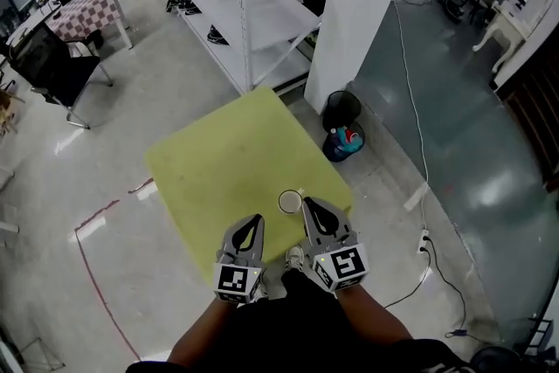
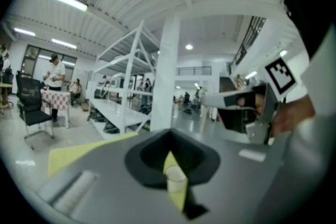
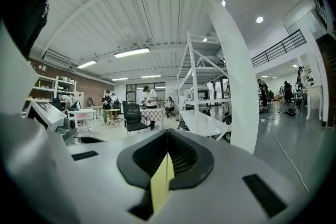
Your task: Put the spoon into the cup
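my left gripper (image 1: 253,223) is closed, empty; the cup (image 1: 289,202) stands on the yellow table (image 1: 227,162) ahead and to its right; my right gripper (image 1: 312,207), closed too, sits nearer, just beside it; the spoon i cannot make out.

Upright cup (image 1: 290,202), prob. plastic, on table (image 1: 218,162)

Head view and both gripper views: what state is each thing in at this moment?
cup: upright on the yellow table, open top, contents too small to tell.
left gripper: jaws together, nothing between them.
right gripper: jaws together, nothing between them.
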A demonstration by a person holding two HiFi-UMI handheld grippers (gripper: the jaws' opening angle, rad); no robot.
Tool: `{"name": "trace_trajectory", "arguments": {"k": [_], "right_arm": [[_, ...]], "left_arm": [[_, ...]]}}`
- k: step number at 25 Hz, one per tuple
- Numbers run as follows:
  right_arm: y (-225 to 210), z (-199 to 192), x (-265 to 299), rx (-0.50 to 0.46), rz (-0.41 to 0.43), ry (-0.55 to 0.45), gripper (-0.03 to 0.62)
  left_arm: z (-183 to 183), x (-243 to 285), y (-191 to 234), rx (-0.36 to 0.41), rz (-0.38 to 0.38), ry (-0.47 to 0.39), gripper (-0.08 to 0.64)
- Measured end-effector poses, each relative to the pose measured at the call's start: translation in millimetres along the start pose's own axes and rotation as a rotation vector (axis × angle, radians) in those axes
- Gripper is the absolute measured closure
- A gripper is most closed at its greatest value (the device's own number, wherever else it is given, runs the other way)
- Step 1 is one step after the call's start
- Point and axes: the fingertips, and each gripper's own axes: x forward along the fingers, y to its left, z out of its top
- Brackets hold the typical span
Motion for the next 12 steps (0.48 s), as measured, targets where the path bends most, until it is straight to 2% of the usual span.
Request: {"name": "trace_trajectory", "arguments": {"k": [2, 7, 12], "right_arm": [[-4, -8, 7, -0.003, 0.014, 0.012, 0.583], [-16, -38, 25, 0.008, 0.038, 0.060, 0.583], [-25, -71, 41, 0.048, 0.051, 0.110, 0.583]], "left_arm": [[-5, 6, 1, -0.002, 0.003, 0.000, 0.554], [-19, 16, 9, -0.005, 0.034, 0.076, 0.553], [-19, 28, 17, -0.011, 0.062, 0.045, 0.553]]}}
